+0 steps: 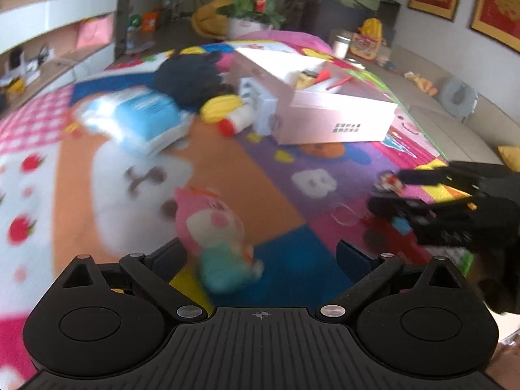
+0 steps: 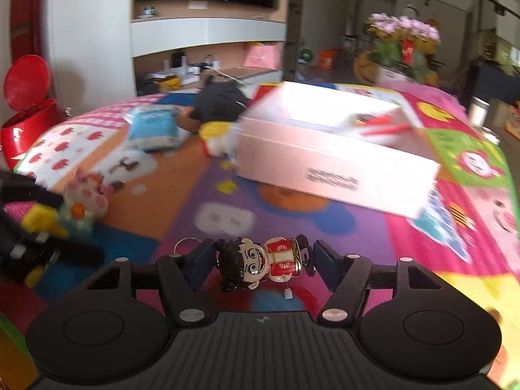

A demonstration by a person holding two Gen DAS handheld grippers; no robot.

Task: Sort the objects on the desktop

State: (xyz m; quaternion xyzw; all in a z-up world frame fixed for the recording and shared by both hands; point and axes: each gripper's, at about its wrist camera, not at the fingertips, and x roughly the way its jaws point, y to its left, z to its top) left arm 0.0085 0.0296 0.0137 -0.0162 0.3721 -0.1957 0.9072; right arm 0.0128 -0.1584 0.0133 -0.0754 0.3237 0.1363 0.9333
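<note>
My left gripper (image 1: 260,256) is open; a pink and teal toy figure (image 1: 216,237) lies on the colourful mat (image 1: 286,169) between its fingers, nearer the left one. My right gripper (image 2: 260,260) has its jaws around a small doll (image 2: 260,261) with black hair and a red-and-white body, lying sideways between the pads; it also shows in the left wrist view (image 1: 390,183). An open pink-white box (image 2: 334,152) with red items inside stands on the mat ahead, also in the left wrist view (image 1: 325,110).
Behind the box lie a blue tissue pack (image 1: 139,120), a black plush (image 1: 191,78), a yellow-and-white toy (image 1: 227,113) and a white block (image 1: 260,107). A red bin (image 2: 29,113) stands at the far left. A flower pot (image 1: 253,9) stands beyond the mat.
</note>
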